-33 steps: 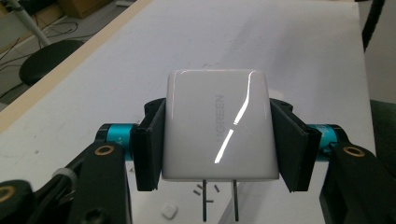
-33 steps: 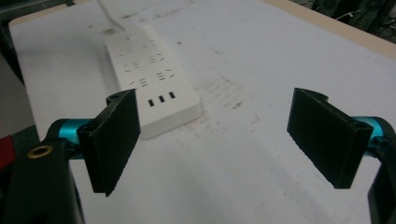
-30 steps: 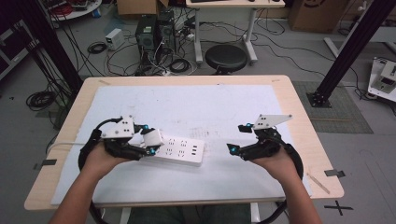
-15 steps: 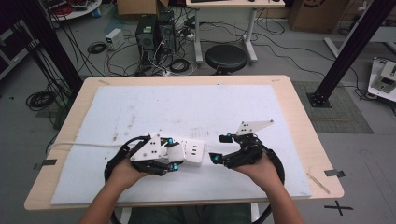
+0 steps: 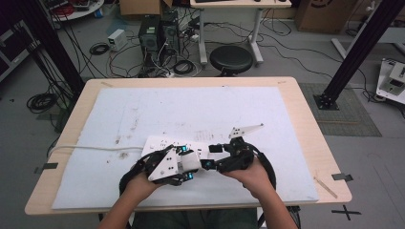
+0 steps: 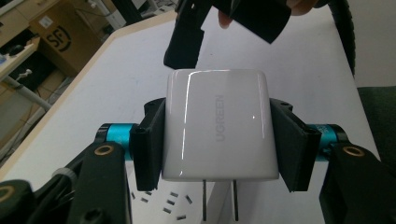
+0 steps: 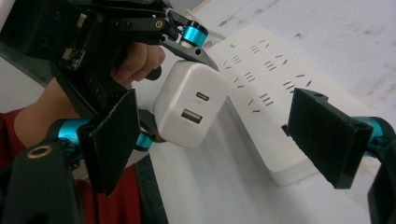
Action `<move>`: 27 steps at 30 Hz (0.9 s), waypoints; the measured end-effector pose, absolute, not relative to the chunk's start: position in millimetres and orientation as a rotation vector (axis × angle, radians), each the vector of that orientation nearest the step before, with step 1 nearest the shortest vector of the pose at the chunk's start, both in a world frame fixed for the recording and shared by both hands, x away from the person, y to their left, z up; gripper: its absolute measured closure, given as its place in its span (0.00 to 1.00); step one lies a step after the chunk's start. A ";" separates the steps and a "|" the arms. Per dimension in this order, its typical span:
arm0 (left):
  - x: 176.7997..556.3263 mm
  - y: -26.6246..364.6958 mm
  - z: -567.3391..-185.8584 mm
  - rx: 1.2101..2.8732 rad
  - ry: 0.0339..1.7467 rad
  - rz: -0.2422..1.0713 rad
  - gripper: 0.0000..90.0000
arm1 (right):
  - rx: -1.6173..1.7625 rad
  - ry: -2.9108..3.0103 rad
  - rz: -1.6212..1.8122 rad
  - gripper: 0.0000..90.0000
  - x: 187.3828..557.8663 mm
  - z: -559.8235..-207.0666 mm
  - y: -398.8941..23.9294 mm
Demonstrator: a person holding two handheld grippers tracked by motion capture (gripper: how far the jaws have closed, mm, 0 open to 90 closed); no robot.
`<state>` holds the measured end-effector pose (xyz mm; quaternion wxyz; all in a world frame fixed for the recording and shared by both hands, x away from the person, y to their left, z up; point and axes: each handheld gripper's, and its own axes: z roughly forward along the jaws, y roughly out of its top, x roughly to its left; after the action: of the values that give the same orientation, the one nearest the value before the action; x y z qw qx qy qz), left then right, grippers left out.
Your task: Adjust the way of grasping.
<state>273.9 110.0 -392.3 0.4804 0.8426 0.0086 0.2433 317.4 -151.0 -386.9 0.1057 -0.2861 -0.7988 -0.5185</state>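
Note:
A white UGREEN charger [image 6: 217, 126] with two prongs pointing down is clamped in my left gripper [image 6: 217, 140], jaws pressing its two sides. In the high view the left gripper [image 5: 187, 163] holds the charger [image 5: 192, 162] just above the front edge of a white power strip [image 5: 165, 142]. My right gripper [image 5: 211, 156] faces it from the right, close by. From the right gripper view, the charger [image 7: 191, 109] shows its two ports. The right gripper [image 7: 219, 140] stands open there, nothing between its pads, the power strip [image 7: 266, 88] behind.
The strip lies on a white mat [image 5: 267, 124] covering a wooden table [image 5: 310, 124]; its white cable [image 5: 90, 148] runs off to the left edge. A stool [image 5: 231, 58], computer cases and cables stand on the floor beyond the table.
Both hands have come together near the table's front middle. The left gripper moved right with the charger; the right gripper moved left toward it.

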 end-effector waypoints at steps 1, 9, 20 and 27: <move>272.8 109.0 -393.1 2.050 0.020 0.604 0.47 | -0.833 -2.339 -1.530 0.19 318.4 -388.7 -149.1; 268.5 102.8 -394.5 2.032 0.000 0.657 0.47 | -0.849 -2.228 -1.522 0.19 322.3 -396.8 -139.8; 267.0 96.2 -393.6 2.024 0.000 0.673 0.47 | -0.850 -2.109 -1.528 0.38 324.7 -408.6 -132.1; 267.8 97.2 -393.1 2.023 0.006 0.679 0.47 | -0.837 -2.075 -1.538 0.56 325.1 -411.9 -132.0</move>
<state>267.8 97.2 -393.1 0.4828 0.8302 0.0024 0.2788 325.1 -132.0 -411.9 0.2115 -0.3014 -0.7469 -0.5537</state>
